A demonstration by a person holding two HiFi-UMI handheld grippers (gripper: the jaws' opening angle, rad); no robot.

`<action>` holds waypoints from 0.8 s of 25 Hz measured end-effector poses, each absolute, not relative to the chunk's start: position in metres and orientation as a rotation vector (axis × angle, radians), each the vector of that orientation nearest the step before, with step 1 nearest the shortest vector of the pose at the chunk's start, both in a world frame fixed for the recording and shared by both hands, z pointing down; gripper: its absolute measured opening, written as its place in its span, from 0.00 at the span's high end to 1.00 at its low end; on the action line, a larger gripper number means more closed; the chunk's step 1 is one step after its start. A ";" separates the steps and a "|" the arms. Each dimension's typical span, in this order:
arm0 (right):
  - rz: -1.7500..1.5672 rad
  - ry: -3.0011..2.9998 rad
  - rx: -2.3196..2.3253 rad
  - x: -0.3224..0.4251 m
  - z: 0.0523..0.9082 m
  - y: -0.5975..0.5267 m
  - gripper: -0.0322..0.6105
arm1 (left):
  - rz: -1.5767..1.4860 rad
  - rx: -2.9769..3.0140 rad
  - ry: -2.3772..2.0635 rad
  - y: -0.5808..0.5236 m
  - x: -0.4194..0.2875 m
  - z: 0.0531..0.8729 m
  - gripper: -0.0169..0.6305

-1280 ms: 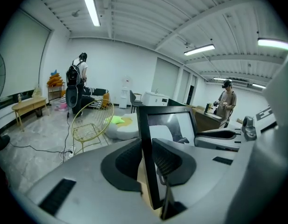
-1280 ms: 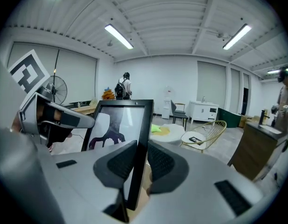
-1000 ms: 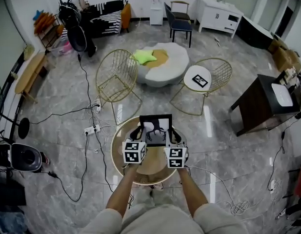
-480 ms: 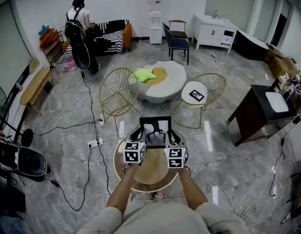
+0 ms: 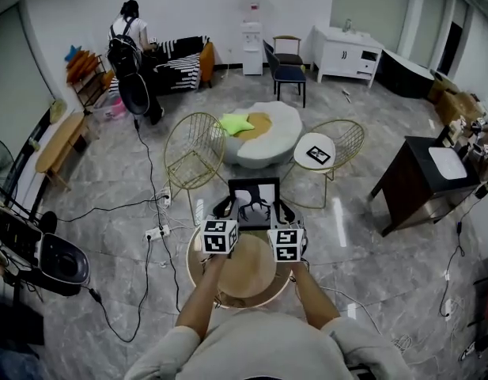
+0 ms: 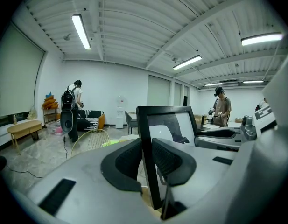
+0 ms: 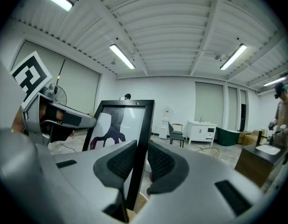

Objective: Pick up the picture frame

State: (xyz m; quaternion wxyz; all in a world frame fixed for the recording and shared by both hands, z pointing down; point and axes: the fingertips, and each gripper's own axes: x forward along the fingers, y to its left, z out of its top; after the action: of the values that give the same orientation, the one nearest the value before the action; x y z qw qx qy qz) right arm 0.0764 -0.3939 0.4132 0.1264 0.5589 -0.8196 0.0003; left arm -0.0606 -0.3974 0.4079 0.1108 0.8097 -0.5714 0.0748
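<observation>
A black picture frame with a dark figure on white stands upright above the round wooden table. My left gripper is shut on the frame's left edge. My right gripper is shut on its right edge. In the left gripper view the black pads press either side of the black border. In the right gripper view the frame's picture faces left, and the other gripper shows beyond it.
Two gold wire chairs and a white ottoman stand beyond the table. A small white table holds a marker card. Cables trail across the marble floor. A dark desk is right. A person stands far back.
The frame and both grippers have risen slightly in the head view, which has tilted upward. The person at the back left has shifted a little.
</observation>
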 end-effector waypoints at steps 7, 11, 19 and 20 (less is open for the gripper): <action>-0.009 -2.399 1.629 0.074 0.412 -0.394 0.83 | 0.223 2.384 -1.685 -0.399 -0.062 0.405 0.86; -0.005 -2.397 1.633 0.078 0.411 -0.395 0.83 | 0.229 2.397 -1.676 -0.402 -0.058 0.404 0.86; -0.023 -2.382 1.656 0.086 0.414 -0.401 0.83 | 0.221 2.402 -1.659 -0.405 -0.052 0.408 0.86; -0.019 -2.380 1.655 0.086 0.414 -0.401 0.83 | 0.221 2.402 -1.657 -0.406 -0.052 0.408 0.86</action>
State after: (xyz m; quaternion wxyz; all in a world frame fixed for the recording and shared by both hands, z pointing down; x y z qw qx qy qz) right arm 0.0861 -0.4011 0.4136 0.1209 0.5667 -0.8150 -0.0065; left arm -0.0519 -0.4061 0.4084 0.1074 0.8160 -0.5630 0.0749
